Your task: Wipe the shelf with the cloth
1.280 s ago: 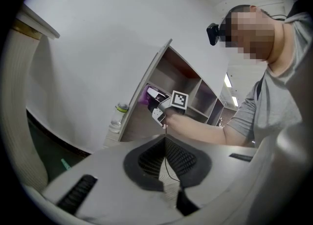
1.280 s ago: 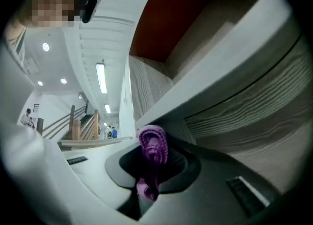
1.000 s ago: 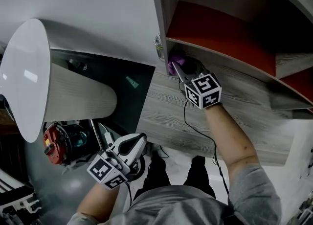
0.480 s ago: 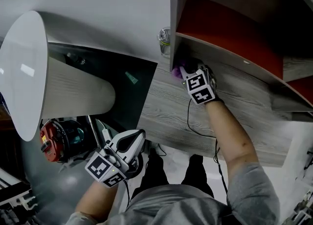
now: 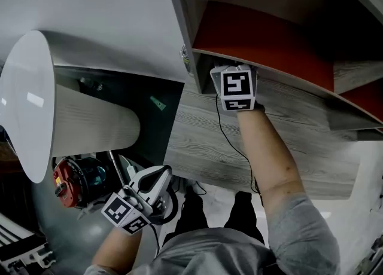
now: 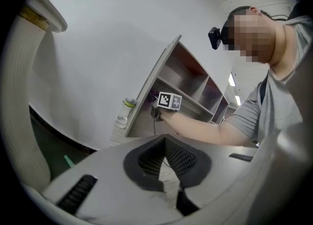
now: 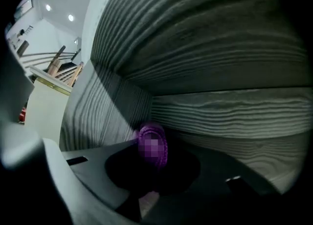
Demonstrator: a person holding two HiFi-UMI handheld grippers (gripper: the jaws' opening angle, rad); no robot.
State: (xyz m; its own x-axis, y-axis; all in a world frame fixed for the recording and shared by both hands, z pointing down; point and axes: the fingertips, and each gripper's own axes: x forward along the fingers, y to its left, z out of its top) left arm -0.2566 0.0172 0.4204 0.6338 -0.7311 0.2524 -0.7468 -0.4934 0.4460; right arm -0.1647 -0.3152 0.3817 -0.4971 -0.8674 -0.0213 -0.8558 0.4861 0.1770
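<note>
far left: a white rounded panel (image 5: 30,100), and low below it a red tool (image 5: 64,179) on the dark floor.

next, low in the head view, the left gripper (image 5: 154,179), held near the person's body and well apart from the shelf unit. closed completely in its own view (image 6: 168,185), the ribbed pads pressed together, nothing gripped. aimed up toward the white wall and the shelving.

further right, a clear bottle (image 6: 124,114) with a pale cap, standing just beside the outer side wall of the shelf unit (image 5: 203,142). grey wood grain on this unit, with red panels (image 5: 269,40) inside.

reaching into the lower left compartment, the right gripper (image 5: 234,88), marker cube turned to the camera, bare forearm stretched out behind it. clamped tight on the purple cloth (image 7: 152,146) in the right gripper view: a bunched wad sticking out past the jaw tips, close up against the inner corner where the side wall meets the shelf board (image 7: 230,116). too dark there to say if the wad touches the board or only hangs just over it.
</note>
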